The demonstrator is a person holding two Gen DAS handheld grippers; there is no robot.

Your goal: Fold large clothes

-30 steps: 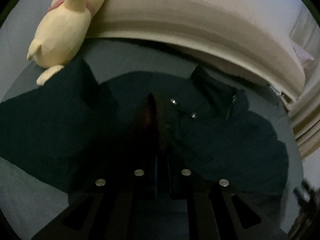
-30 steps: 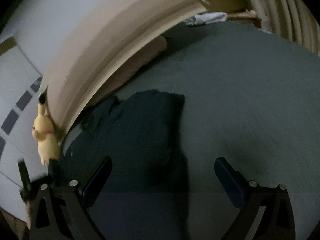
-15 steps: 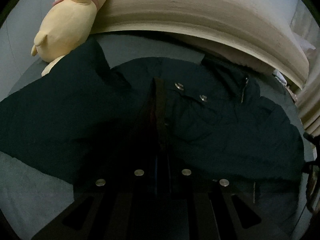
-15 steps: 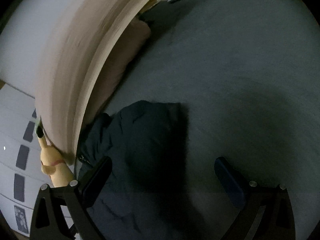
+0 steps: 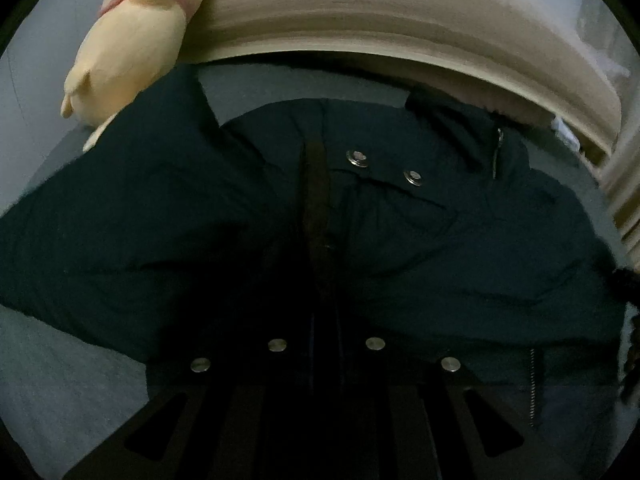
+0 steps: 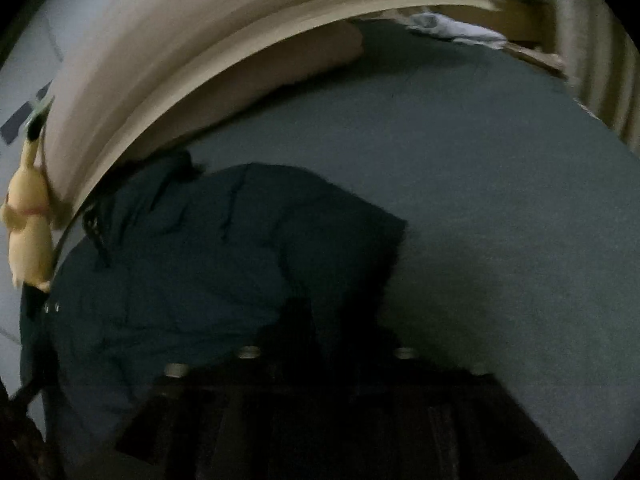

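Grey bedding (image 6: 500,220) w/ dark jacket (image 5: 460,240): snaps only left view, left gripper (image 5: 320,280) closed, right gripper (image 6: 340,320) closing, grip unclear

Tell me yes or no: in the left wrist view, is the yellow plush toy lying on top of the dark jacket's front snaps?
No. The plush toy sits at the upper left against the headboard, well apart from the two snaps on the jacket.

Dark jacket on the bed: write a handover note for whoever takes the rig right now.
Left gripper: shut on the jacket at its front placket.
Right gripper: jaws have just been closing over the jacket's right edge; grip not confirmed, view blurred.
Jacket: spread on the grey bed, collar toward the headboard, one sleeve by the plush toy.
Done: both grippers are at the fabric.
Left: all folds.
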